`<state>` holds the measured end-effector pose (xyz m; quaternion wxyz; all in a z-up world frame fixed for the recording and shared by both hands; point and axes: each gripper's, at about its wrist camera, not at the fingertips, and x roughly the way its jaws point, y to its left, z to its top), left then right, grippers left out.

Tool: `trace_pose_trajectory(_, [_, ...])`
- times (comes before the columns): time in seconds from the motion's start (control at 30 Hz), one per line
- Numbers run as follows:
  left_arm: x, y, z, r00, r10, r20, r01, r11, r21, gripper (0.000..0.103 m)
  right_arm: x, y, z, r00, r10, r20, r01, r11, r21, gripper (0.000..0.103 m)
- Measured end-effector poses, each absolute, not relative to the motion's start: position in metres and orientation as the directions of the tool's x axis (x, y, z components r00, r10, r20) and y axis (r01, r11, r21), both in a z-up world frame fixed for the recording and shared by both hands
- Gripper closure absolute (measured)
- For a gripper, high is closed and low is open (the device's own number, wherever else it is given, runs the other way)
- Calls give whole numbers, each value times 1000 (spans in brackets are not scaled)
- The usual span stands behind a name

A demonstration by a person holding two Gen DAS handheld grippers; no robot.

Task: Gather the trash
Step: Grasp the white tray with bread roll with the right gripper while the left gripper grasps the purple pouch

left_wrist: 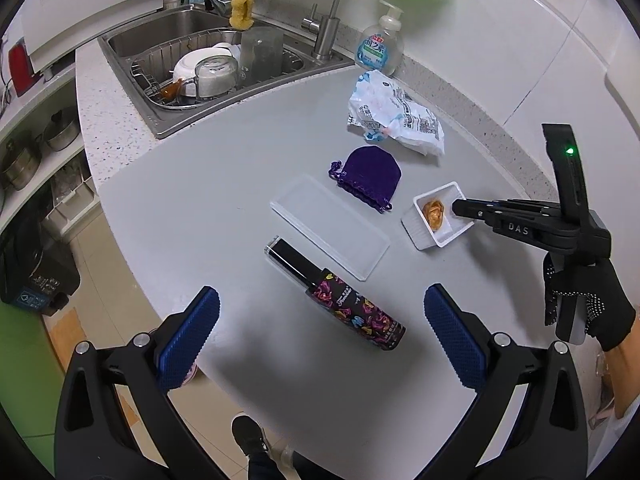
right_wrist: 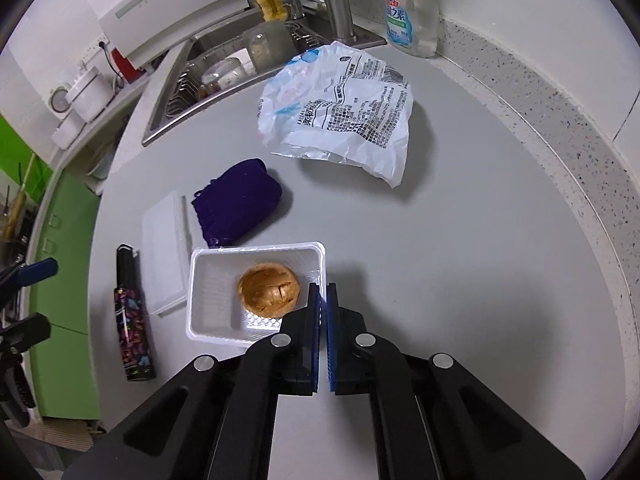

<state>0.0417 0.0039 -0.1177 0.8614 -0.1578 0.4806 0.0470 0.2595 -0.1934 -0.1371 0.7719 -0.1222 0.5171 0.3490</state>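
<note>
Kitchen counter, grey worktop (left_wrist: 248, 168) beside a steel sink (left_wrist: 132, 60). Right gripper (right_wrist: 323, 292), low-centre of the right wrist view, has its blue pads pressed together on the right-hand rim of the small white plastic tray (right_wrist: 256, 292) w/ a brown food scrap (right_wrist: 269, 294) inside; the wall looks pinched between them. Left gripper (left_wrist: 320, 312) hangs spread wide at frame bottom, holding nothing, above the black floral-print tube (left_wrist: 340, 296). Judgement: lift the tray slowly and level so the scrap stays in; a thin rim may flex or slip. Crumpled white-and-blue plastic wrapper (right_wrist: 340, 112) lies upper centre, well apart from both tongs; 1 purple drawstring pouch (right_wrist: 236, 204) sits between.
</note>
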Motion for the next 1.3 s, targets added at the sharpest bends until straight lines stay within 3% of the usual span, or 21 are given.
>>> trace_pose_trajectory(0.43, [63,-3,-124,523,-80,-849,-202,956,-215,3,253,-213,-117,256,440,-861,-613,763,207,101])
trace_pose_trajectory(1.3, [209,-42,-154,441,-96,-892,-15,993,-114,3,249,-279,-97,312,417,-854,-505,834,223,101])
